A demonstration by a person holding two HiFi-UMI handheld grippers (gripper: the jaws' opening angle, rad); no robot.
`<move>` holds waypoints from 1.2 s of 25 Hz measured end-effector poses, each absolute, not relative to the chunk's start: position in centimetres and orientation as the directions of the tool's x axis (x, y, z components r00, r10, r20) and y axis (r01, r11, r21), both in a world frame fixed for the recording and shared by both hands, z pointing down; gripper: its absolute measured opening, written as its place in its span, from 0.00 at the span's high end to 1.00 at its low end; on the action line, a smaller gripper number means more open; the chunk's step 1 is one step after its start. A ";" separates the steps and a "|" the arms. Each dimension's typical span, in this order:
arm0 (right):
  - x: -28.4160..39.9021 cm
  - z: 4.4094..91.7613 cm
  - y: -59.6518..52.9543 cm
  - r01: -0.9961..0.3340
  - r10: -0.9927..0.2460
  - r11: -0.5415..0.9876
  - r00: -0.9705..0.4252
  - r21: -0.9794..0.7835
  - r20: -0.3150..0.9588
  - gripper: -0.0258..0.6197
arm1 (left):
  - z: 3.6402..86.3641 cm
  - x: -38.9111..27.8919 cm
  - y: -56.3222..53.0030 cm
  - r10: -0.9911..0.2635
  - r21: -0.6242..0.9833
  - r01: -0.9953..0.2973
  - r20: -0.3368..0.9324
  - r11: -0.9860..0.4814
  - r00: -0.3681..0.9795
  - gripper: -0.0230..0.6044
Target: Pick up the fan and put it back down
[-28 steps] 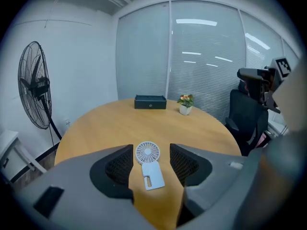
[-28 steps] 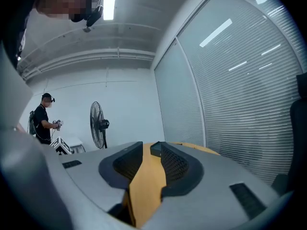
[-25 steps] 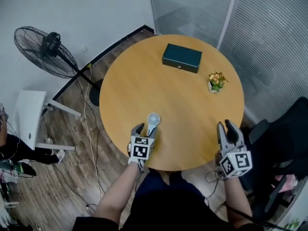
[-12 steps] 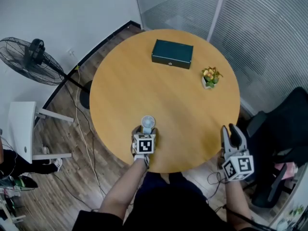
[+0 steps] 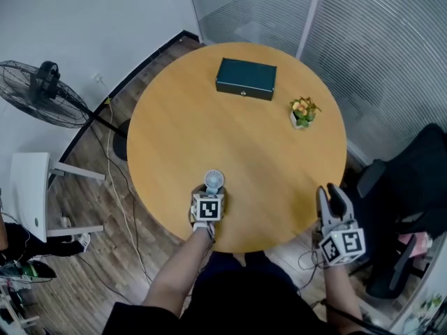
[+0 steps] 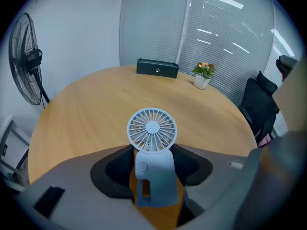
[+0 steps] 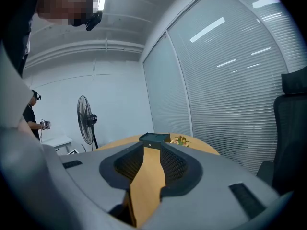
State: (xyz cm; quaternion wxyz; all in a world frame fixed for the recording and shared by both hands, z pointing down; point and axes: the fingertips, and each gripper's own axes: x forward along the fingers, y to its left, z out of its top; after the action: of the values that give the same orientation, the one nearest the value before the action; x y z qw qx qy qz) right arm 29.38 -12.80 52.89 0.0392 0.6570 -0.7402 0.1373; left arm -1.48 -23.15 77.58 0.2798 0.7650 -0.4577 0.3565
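left gripper [image 5: 210, 199] – jaws closing against the small fan [image 6: 152, 169] at the round table [image 5: 237, 138] edge; right gripper [image 5: 331, 197] – closing too, still apart, empty.

Left gripper [image 5: 209, 196] angles down, jaws closing on the fan [image 6: 152, 169] between them; right gripper [image 5: 331, 194] near level, jaws apart, empty.
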 end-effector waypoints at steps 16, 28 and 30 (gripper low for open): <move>25.8 52.2 -16.0 -0.959 -0.939 0.234 -0.266 -0.161 0.219 0.81 | 73.0 -1.6 -21.3 -0.530 0.151 -0.858 0.730 -0.490 0.431 0.62; 22.2 50.3 -17.4 -0.917 -0.905 0.363 -0.389 -0.165 0.171 0.82 | 65.4 -2.4 -18.8 -0.608 0.178 -0.841 0.616 -0.511 0.500 0.62; 21.5 50.0 -17.5 -0.908 -0.898 0.384 -0.409 -0.168 0.159 0.82 | 63.3 -2.7 -18.5 -0.638 0.184 -0.844 0.579 -0.503 0.507 0.62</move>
State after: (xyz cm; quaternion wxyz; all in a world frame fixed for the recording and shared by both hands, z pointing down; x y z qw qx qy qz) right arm 21.53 -17.48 49.98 0.0209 0.5432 -0.8315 0.1146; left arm -2.75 -18.46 63.34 0.2287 0.8373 -0.4427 0.2250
